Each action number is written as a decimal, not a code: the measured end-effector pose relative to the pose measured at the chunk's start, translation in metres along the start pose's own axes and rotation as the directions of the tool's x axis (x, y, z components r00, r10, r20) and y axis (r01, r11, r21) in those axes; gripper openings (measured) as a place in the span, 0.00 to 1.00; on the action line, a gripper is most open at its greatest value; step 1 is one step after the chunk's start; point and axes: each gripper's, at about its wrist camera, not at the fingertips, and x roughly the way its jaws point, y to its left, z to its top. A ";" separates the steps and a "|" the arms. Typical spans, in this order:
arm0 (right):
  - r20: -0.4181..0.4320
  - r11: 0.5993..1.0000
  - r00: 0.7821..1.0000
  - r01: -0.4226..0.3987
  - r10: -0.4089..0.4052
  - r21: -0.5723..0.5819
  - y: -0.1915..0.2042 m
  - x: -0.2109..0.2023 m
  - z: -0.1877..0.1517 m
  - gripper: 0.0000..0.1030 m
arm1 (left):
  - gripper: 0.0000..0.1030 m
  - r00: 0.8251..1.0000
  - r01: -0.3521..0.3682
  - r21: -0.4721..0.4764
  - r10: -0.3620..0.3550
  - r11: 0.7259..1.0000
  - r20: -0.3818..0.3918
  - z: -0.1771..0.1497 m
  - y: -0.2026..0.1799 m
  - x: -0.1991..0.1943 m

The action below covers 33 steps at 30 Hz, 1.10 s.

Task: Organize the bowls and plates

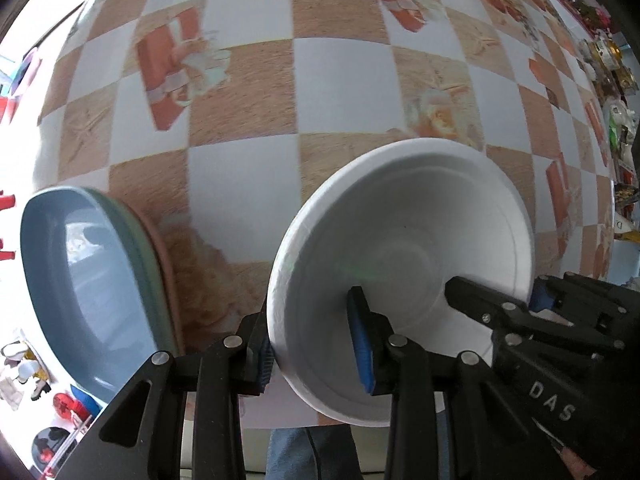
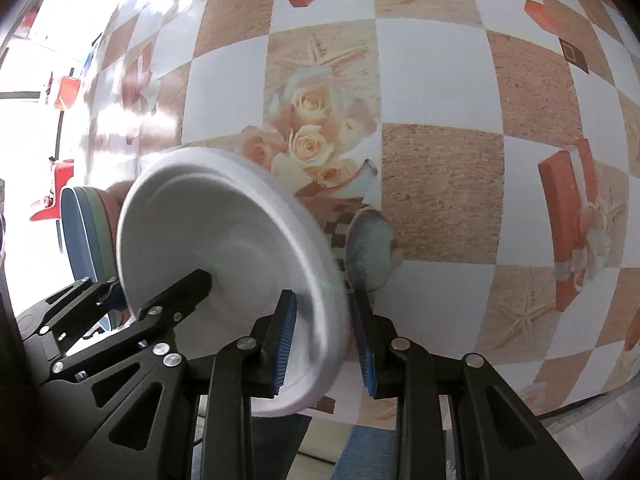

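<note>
Tabletop carries a checkered cloth, white squares alternating with sand-brown ones, some printed with orange gift boxes, roses and starfish. On it, left of centre in the left wrist view, sits a stack of plates: a blue one on top, a green rim and a brownish rim showing beneath; the same stack appears at the far left edge of the right wrist view. White foam bowl is tilted on edge, open side toward both cameras, just right of the stack; whether it touches the cloth cannot be told. Both tools straddle its rim from opposite sides. Left tool: fingers apart around the bowl's near-left rim, one blue pad outside, one inside; firm contact not clear. Right tool: fingers likewise apart around the opposite rim, pads close to the foam wall, which is motion-blurred here. Clutter of small items lies along the far right edge of the left wrist view, too small to identify.
</note>
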 end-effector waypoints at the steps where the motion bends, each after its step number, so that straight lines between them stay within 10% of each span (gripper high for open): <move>1: -0.002 1.000 1.000 -0.002 0.002 -0.002 0.000 0.000 0.001 0.31 | 0.35 1.000 -0.005 0.003 0.005 1.000 0.004 -0.002 0.001 -0.001; 33: -0.014 1.000 1.000 0.021 -0.022 -0.023 0.055 0.020 -0.009 0.30 | 0.32 0.999 0.004 -0.019 -0.004 1.000 0.036 0.005 -0.013 -0.023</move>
